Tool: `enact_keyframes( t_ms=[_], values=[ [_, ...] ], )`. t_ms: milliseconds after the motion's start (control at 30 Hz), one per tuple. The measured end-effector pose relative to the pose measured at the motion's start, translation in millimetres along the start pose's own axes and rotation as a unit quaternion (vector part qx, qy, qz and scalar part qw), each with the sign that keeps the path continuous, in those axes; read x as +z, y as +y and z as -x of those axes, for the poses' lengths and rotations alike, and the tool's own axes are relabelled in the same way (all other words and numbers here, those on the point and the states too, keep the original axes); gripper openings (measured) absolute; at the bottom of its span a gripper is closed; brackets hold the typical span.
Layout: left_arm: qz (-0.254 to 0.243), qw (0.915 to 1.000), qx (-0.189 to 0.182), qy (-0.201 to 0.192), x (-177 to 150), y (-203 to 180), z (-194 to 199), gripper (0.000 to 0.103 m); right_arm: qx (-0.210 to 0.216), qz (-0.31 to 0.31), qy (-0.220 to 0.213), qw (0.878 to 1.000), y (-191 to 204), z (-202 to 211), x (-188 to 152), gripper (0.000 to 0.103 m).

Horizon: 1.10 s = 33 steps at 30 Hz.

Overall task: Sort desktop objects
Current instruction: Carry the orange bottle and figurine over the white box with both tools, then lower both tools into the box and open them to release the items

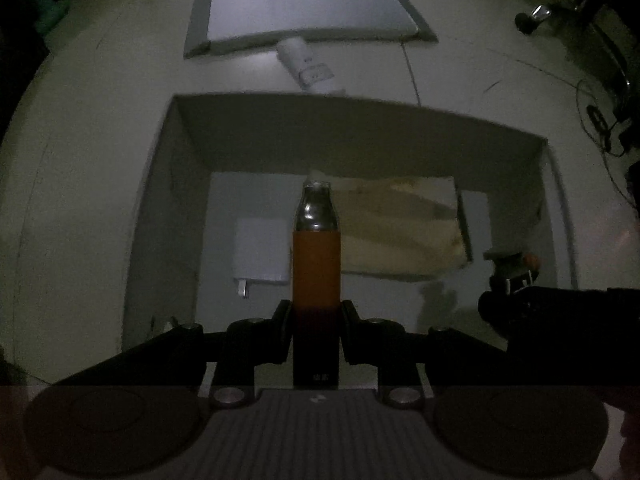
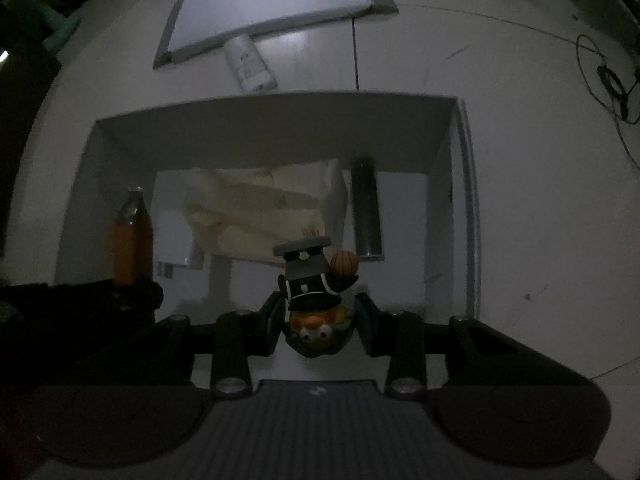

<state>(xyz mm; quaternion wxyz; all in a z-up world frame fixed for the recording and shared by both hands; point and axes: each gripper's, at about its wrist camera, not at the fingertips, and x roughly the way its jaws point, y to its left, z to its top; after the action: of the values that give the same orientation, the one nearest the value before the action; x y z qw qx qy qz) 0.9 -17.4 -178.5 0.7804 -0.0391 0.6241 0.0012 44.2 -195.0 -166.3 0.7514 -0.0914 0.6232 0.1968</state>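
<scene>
The open grey cardboard box (image 1: 224, 136) already holds a flat beige cloth bag (image 2: 260, 216), a dark metal cylinder (image 2: 366, 208) and a white square charger (image 1: 262, 250), so room is scarce. The left gripper (image 1: 315, 322) pinches an orange bottle-shaped device with a chrome top (image 1: 316, 256) by its dark base, above the box floor; released crookedly, it could topple onto the charger. The right gripper (image 2: 316, 320) clamps an upside-down duck figurine with a small basketball (image 2: 316, 300) by its head; a weak hold there may slip.
</scene>
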Motion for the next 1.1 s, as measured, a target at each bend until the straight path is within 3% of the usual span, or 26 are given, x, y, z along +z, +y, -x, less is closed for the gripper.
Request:
enact_keyframes(
  t_ms=[233,400,767,1100],
  values=[
    [0.002,0.9999,-0.001,0.017,-1.0,-1.6,-26.4,0.020,0.001,0.006,0.015,1.000,-1.9,-23.3,-2.6,0.041],
    [0.032,0.9990,-0.012,0.027,0.1,3.6,-42.2,0.020,0.008,-0.015,0.024,1.000,-8.6,-39.2,0.1,0.041],
    [0.027,0.9967,0.012,0.076,-6.0,-0.9,-82.1,0.020,-0.020,-0.017,0.050,0.998,-19.4,-77.0,-4.5,0.041],
    [0.028,0.9949,0.013,0.097,-10.3,-0.8,-112.6,0.020,-0.042,-0.008,0.065,0.997,-27.3,-101.9,-10.1,0.041]
  ],
)
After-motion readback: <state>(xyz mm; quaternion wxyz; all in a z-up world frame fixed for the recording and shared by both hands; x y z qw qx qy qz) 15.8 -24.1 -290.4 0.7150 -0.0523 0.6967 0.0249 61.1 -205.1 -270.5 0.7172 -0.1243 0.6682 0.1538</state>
